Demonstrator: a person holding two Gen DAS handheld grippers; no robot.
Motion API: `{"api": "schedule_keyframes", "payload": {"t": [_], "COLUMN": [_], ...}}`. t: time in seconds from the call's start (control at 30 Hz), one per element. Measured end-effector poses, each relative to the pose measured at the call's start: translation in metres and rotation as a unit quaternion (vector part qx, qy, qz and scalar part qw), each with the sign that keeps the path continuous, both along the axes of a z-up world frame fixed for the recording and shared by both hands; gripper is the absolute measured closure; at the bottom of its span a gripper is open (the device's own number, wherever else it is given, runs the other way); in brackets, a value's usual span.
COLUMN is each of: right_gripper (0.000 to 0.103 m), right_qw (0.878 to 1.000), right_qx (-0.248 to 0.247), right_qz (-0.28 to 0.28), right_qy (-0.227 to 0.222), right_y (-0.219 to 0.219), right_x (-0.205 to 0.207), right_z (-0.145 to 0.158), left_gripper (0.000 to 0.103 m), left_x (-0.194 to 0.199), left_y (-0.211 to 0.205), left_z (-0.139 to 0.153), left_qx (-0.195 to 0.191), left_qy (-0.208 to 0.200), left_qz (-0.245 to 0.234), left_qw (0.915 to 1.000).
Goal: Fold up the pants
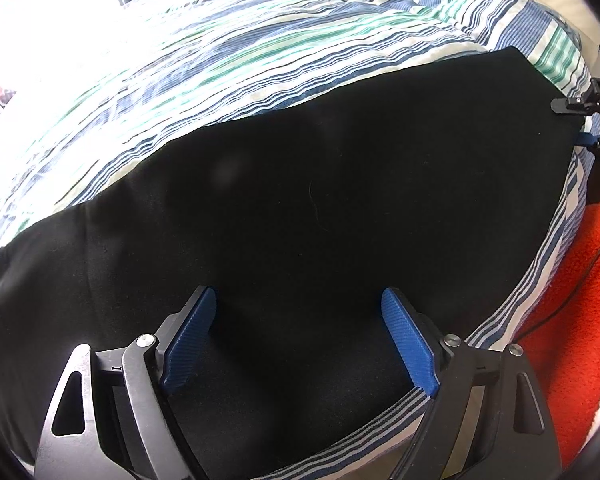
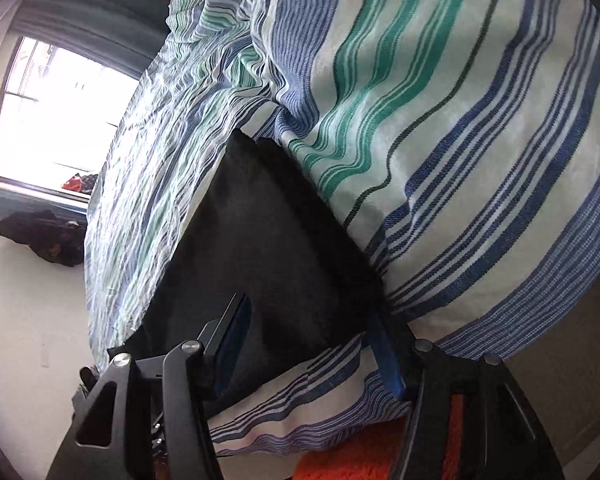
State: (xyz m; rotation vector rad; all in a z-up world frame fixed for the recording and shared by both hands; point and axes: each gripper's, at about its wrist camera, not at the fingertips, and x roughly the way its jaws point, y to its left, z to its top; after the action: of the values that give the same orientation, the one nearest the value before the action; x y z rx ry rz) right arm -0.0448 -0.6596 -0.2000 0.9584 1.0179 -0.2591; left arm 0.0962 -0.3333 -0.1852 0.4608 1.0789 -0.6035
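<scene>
The black pants (image 1: 300, 200) lie spread flat along the near edge of a bed covered by a blue, green and white striped blanket (image 1: 228, 52), with an orange rug (image 1: 580, 288) on the floor beside it. The left gripper (image 1: 298, 300) hangs over one end of the pants with its blue fingers (image 1: 408, 340) spread wide apart and nothing between them. The right gripper (image 2: 312, 312) is at the other end, its fingers likewise apart and straddling the cloth's edge without pinching it.

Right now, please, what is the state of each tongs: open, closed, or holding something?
Left tongs: open, over the black pants, holding nothing.
Right tongs: open, at the edge of the pants, not closed on them.
</scene>
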Motion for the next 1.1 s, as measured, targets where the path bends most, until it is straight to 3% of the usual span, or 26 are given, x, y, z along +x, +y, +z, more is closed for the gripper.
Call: {"api": "schedule_keyframes", "payload": {"t": [0.13,0.23,0.47,1.0,1.1], "right_gripper": [0.075,0.084,0.087,0.087,0.087], "right_qw": [0.999,0.996,0.992,0.992,0.989], "right_qx": [-0.039,-0.055,-0.074,-0.064,-0.084], "right_qz": [-0.008,-0.015,-0.014,-0.018,-0.014], "right_qy": [-0.027,-0.064,-0.103,-0.110,-0.122], "right_y": [0.006,0.011,0.021,0.015,0.021], "right_x": [-0.007,-0.019,-0.026,-0.027,-0.026], "right_z": [0.013,0.024,0.039,0.038,0.052], "left_gripper": [0.016,0.016,0.015,0.013,0.012], "left_x": [-0.003,-0.007,-0.011,-0.018,-0.009], "left_y": [-0.001,0.000,0.001,0.011,0.019], "left_z": [-0.001,-0.002,-0.004,-0.008,-0.001], "left_qx": [-0.001,-0.002,-0.006,-0.012,-0.033], "left_qy": [-0.006,-0.015,-0.019,-0.030,0.000], "left_qz": [0.002,0.003,0.002,0.007,0.014], "left_qw": [1.0000,0.9999,0.9998,0.9994,0.9994]}}
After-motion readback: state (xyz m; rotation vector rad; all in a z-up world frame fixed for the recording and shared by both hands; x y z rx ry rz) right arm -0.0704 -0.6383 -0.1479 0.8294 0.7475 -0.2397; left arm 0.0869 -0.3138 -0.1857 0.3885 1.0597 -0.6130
